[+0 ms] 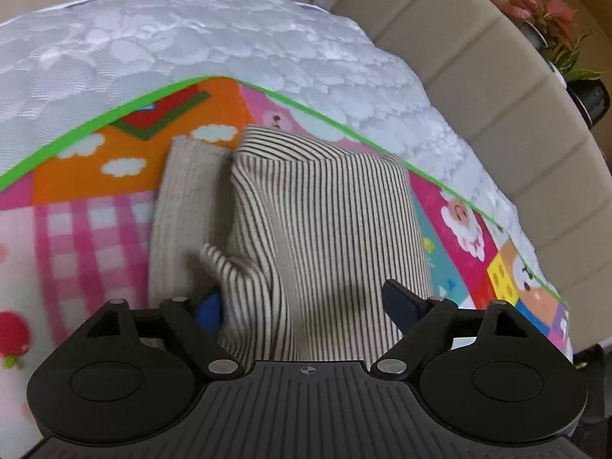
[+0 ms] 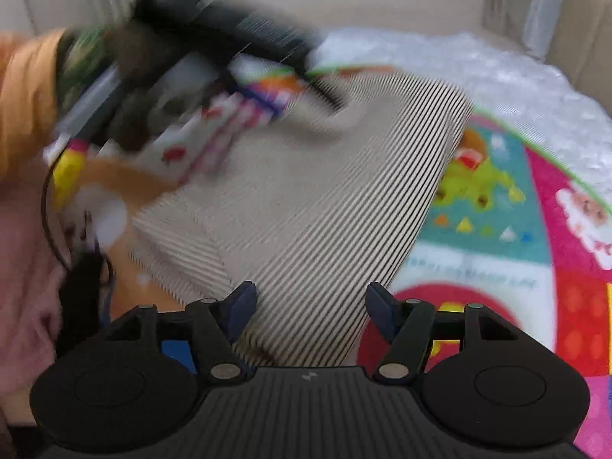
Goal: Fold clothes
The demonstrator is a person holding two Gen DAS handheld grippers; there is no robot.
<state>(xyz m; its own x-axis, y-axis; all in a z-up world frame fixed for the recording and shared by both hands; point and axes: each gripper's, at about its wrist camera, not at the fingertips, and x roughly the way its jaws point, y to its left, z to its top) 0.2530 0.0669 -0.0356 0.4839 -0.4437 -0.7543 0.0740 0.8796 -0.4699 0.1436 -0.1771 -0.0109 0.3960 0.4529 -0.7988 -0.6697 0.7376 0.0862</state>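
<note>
On the cartoon play mat point(image 1: 91, 210) lies my striped garment point(image 1: 325, 210), partly folded. Above it, my left gripper point(image 1: 306, 306) hangs spread wide; my right gripper point(image 2: 308, 310) gapes too (view blurred).

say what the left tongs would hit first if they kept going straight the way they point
Most likely the striped garment: the open left tongs point straight at its folded body, which fills the gap between the fingers. Depth is unclear, but nothing else lies in between.

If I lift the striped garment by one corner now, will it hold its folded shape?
Probably not. The striped garment looks like soft knit that bunches near the left tool, so it would likely droop and unfold. It seems light. It may drag on the play mat rather than slide.
</note>
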